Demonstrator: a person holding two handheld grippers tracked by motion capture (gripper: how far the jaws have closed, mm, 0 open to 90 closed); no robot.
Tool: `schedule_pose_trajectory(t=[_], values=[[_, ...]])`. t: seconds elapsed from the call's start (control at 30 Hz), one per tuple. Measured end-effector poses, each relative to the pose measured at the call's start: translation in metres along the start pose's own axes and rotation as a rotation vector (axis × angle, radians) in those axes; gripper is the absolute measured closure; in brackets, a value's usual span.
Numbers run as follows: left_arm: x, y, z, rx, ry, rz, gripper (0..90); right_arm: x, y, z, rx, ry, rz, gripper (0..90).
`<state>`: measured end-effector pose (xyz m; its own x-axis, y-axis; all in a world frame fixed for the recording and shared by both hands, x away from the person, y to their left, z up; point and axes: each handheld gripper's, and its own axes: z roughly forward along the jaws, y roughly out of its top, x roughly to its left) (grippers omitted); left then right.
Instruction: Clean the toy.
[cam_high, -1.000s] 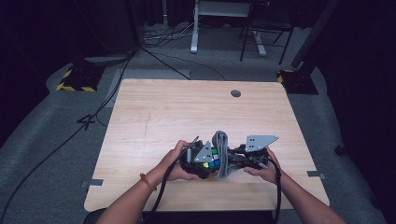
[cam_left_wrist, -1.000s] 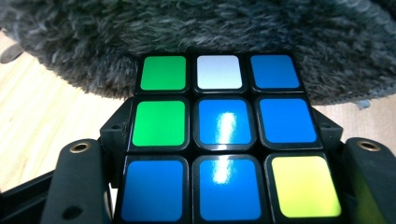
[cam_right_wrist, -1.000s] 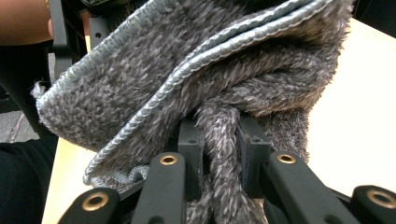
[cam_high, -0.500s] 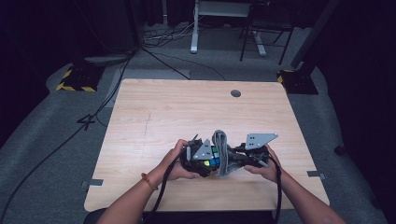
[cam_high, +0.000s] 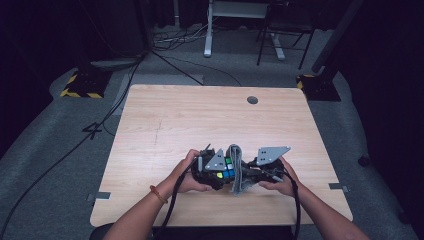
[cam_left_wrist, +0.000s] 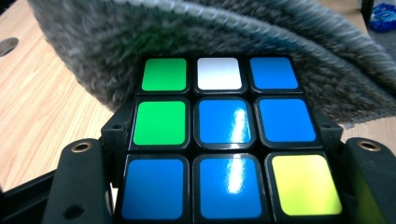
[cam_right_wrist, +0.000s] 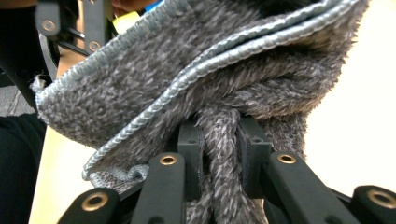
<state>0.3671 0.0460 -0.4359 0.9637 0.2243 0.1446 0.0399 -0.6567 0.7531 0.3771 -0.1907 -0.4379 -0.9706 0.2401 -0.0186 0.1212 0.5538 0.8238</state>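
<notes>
— What has changed around the puzzle cube (cam_left_wrist: 219, 140)?

— Little: over the last second the cube stays clamped between the left gripper's (cam_high: 212, 170) fingers near the tabletop's (cam_high: 200, 120) front edge, and the grey knitted cloth (cam_right_wrist: 210, 84), pinched tight in the right gripper's (cam_high: 265, 170) fingers, has edged closer against it.

— Meaning?

— Probably wiping or wrapping the cube.

— Any writing?

— None legible; only coloured stickers.

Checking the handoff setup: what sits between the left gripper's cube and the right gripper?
The grey cloth, pinched in the right gripper, stands between it and the Rubik's cube held by the left gripper. High view shows this.
</notes>
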Motion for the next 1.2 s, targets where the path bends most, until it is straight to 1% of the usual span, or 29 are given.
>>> schedule_pose_trajectory(t=[0.1, 0.13, 0.17, 0.23, 0.27, 0.33, 0.4, 0.47, 0.5, 0.53, 0.57, 0.6, 0.67, 0.77, 0.8, 0.9, 0.93, 0.97, 1.0, 1.03, 1.07, 1.1, 1.13, 1.2], values=[[0.000, -0.001, 0.002, 0.028, 0.000, 0.000, 32.7, 0.000, 0.003, -0.003, -0.029, -0.010, -0.003, 75.1], [-0.001, 0.000, 0.002, 0.029, -0.002, 0.004, 32.8, 0.000, 0.003, -0.004, -0.037, -0.016, -0.004, 75.0], [-0.002, 0.001, 0.001, 0.021, -0.009, 0.002, 32.9, 0.000, 0.003, -0.005, -0.044, -0.020, -0.005, 75.0], [-0.002, 0.002, -0.002, -0.021, -0.033, 0.001, 33.0, -0.001, 0.003, -0.006, -0.067, -0.032, 0.007, 74.9], [-0.003, 0.004, -0.006, -0.050, -0.040, 0.003, 33.0, -0.002, 0.003, -0.006, -0.066, -0.032, 0.010, 74.9], [-0.004, 0.008, -0.011, -0.093, -0.049, 0.003, 33.1, -0.005, 0.001, -0.004, -0.041, -0.042, 0.013, 74.9], [-0.004, 0.010, -0.016, -0.118, -0.037, 0.004, 33.2, -0.008, -0.004, 0.002, 0.003, -0.027, 0.029, 74.9], [-0.002, 0.010, -0.020, -0.150, -0.040, -0.014, 33.1, -0.010, -0.006, 0.006, 0.041, -0.015, 0.020, 74.9], [-0.001, 0.010, -0.021, -0.157, -0.043, -0.023, 33.2, -0.009, -0.007, 0.009, 0.060, -0.018, 0.009, 74.8], [0.001, 0.009, -0.022, -0.157, -0.033, -0.027, 33.1, -0.009, -0.007, 0.010, 0.063, -0.014, 0.006, 74.8], [0.002, 0.008, -0.022, -0.149, -0.022, -0.023, 33.2, -0.008, -0.007, 0.011, 0.062, 0.004, 0.005, 74.8], [0.003, 0.007, -0.022, -0.144, -0.028, -0.030, 33.2, -0.007, -0.006, 0.010, 0.053, 0.007, 0.000, 74.8], [0.005, 0.004, -0.020, -0.133, -0.040, -0.038, 33.0, -0.005, -0.004, 0.007, 0.026, 0.038, 0.006, 74.8], [0.008, 0.002, -0.020, -0.151, -0.067, -0.061, 32.9, -0.003, -0.003, 0.004, 0.007, 0.044, 0.003, 74.8], [0.008, 0.002, -0.019, -0.148, -0.065, -0.058, 32.7, -0.003, -0.004, 0.004, 0.002, 0.048, 0.004, 74.9], [0.008, 0.001, -0.019, -0.129, -0.062, -0.064, 31.0, -0.004, -0.002, -0.001, -0.021, 0.046, 0.014, 74.9], [0.008, 0.001, -0.019, -0.113, -0.062, -0.058, 30.5, -0.005, -0.002, -0.002, -0.030, 0.043, 0.019, 74.9], [0.008, 0.001, -0.018, -0.100, -0.056, -0.053, 32.1, -0.006, -0.002, -0.005, -0.054, 0.049, 0.036, 74.9], [0.006, 0.001, -0.016, -0.079, -0.040, -0.039, 32.5, -0.007, -0.002, -0.006, -0.069, 0.061, 0.047, 75.0], [0.004, 0.001, -0.013, -0.059, -0.026, -0.021, 32.6, -0.007, -0.001, -0.007, -0.073, 0.060, 0.048, 75.0], [0.003, 0.001, -0.013, -0.055, -0.023, -0.014, 32.7, -0.005, 0.000, -0.007, -0.052, 0.042, 0.027, 74.9], [0.003, 0.002, -0.013, -0.058, -0.024, -0.019, 32.8, -0.004, 0.001, -0.006, -0.045, 0.036, 0.019, 74.9], [0.003, 0.002, -0.013, -0.059, -0.023, -0.020, 32.9, -0.003, 0.000, -0.006, -0.046, 0.032, 0.020, 74.9], [0.004, 0.003, -0.013, -0.056, -0.010, -0.020, 33.0, -0.004, 0.001, -0.008, -0.046, 0.019, 0.016, 74.8]])
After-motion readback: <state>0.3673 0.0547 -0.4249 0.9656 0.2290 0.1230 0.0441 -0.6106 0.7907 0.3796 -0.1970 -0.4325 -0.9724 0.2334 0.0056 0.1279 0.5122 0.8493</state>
